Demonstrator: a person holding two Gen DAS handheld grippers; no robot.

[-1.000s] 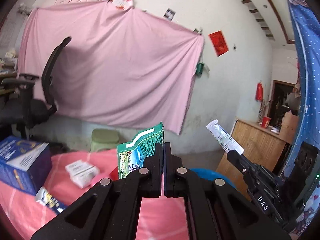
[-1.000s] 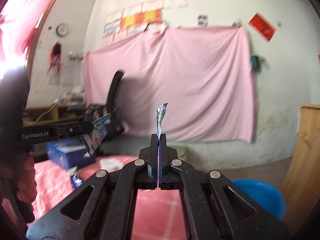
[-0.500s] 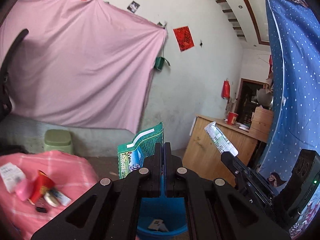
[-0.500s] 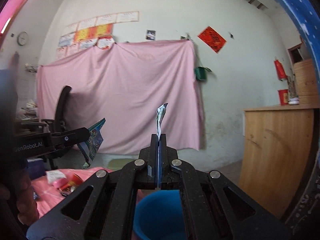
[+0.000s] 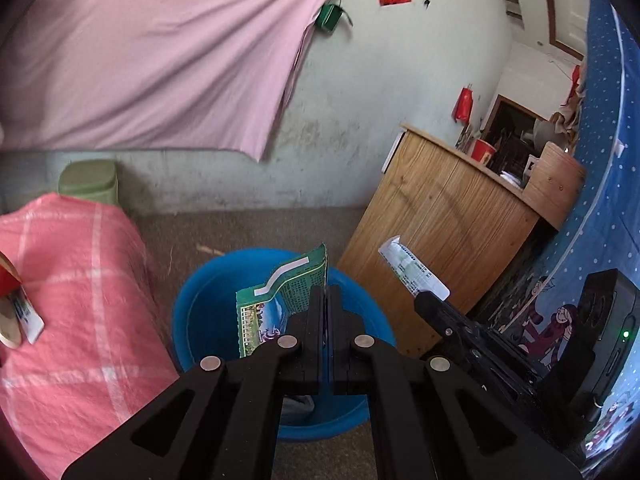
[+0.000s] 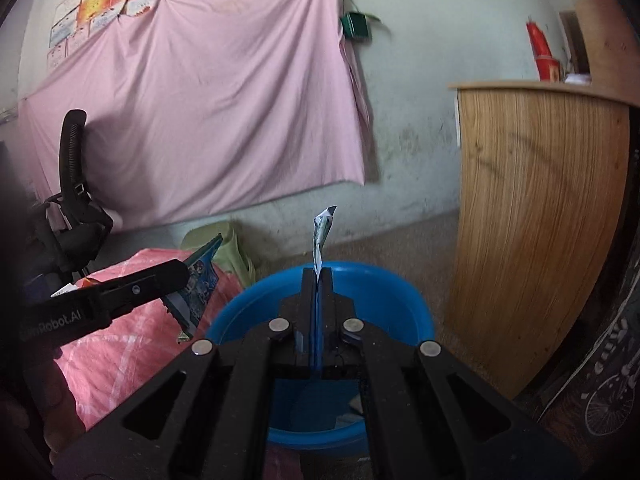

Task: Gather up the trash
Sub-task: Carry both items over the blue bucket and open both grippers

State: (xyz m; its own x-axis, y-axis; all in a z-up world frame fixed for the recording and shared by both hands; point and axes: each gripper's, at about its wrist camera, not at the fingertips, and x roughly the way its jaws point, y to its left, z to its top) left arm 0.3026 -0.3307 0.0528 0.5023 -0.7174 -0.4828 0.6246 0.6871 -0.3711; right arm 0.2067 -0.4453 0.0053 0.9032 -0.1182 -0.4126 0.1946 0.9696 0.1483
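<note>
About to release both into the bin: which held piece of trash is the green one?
The green packet in the left claw; the right claw holds a thin white wrapper. Both are above the blue basin.

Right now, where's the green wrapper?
In the left view, the green wrapper is pinched in the left gripper, above the blue tub, beside the pink cloth.

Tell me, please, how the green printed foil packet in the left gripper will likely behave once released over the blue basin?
The green printed foil packet stands up flat from the left gripper, so it seems fairly stiff. It looks thin and empty, probably light, so it may flutter rather than drop straight into the blue plastic basin.
</note>
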